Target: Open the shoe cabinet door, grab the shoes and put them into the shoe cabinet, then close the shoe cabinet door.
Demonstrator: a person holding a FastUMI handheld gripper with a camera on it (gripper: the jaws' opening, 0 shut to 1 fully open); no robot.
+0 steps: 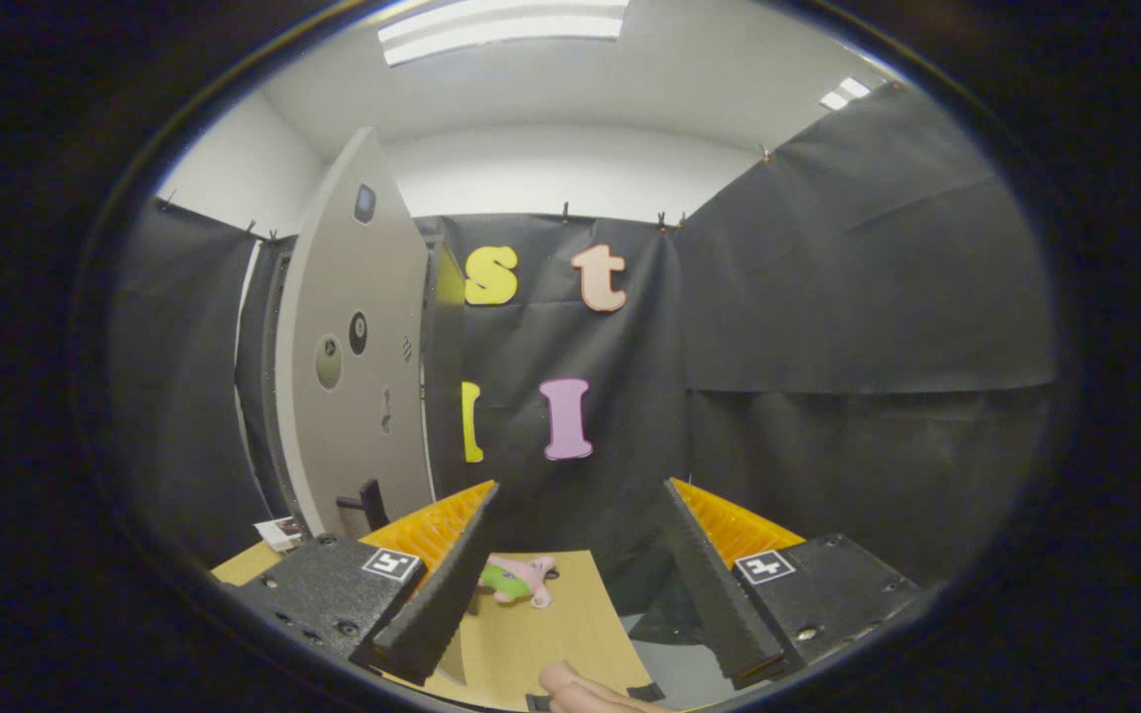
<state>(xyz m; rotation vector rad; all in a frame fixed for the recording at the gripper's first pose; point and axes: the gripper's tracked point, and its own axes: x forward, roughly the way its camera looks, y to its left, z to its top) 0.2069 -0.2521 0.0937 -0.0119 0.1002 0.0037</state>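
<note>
My gripper (578, 493) is open, its fingers spread wide with nothing between them. Between and below the fingers, a small pink and green shoe (517, 580) lies on a tan wooden table (570, 619). To the left beyond the left finger stands the shoe cabinet, its grey door (358, 347) swung open toward me, with a dark handle (368, 503) low on the door. The cabinet's inside is hidden behind the door.
A fingertip of a person's hand (580, 688) rests at the table's near edge. A small white card (279, 533) lies on the table by the foot of the door. Black cloth walls close the booth behind and to the right.
</note>
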